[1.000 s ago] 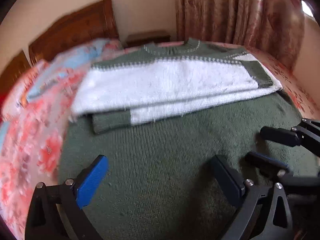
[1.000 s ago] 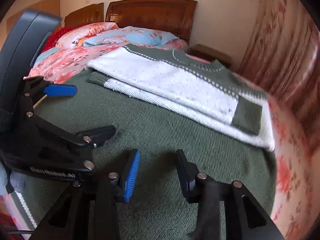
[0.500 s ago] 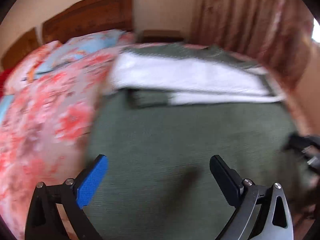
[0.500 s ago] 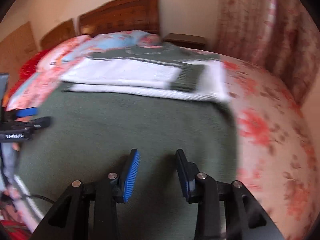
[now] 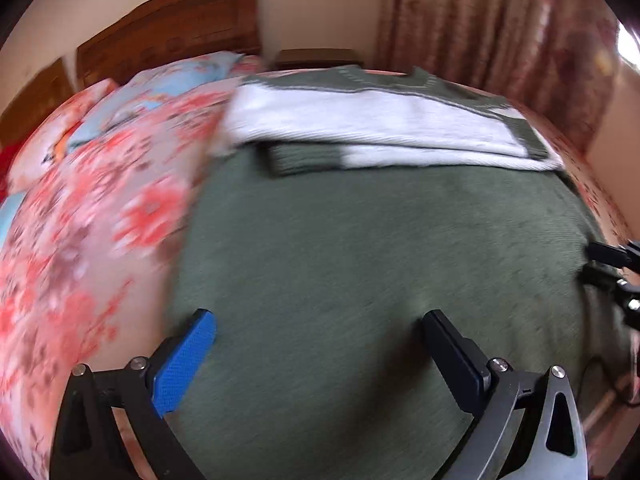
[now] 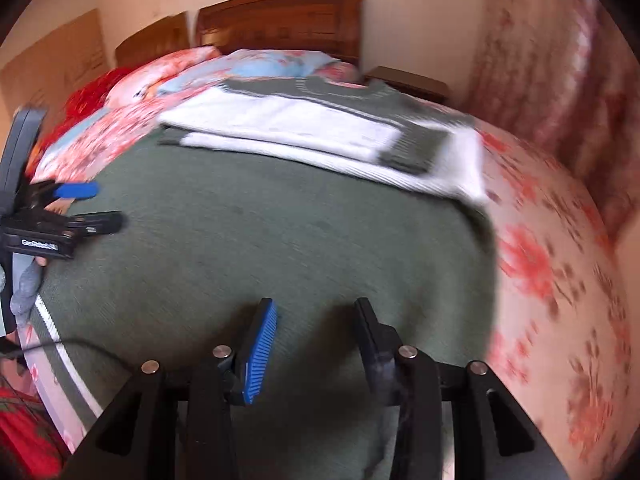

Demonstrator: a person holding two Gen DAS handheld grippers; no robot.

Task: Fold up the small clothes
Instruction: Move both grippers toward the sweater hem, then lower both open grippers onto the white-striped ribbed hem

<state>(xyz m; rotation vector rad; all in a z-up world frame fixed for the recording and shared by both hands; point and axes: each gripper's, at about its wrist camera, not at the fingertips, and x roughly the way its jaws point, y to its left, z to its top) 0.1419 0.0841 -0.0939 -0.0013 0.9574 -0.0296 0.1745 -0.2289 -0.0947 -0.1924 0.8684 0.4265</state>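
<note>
Since a second ago the two hand-held grippers have drawn apart across the green-and-white sweater [image 5: 384, 248], which lies flat on the bed [image 6: 560, 280] with its sleeves folded over the white chest band. The left hand-held gripper [image 5: 316, 336] now hangs near the sweater's left edge, jaws wide and empty; the right hand-held gripper [image 6: 314, 320] hovers above the hem toward the right edge, jaws only partly apart and opening, nothing between them. The likely trouble: if either pinches just the top knit layer, or the two grab at uneven depths, the next fold could come out skewed and drag the sleeves loose.
</note>
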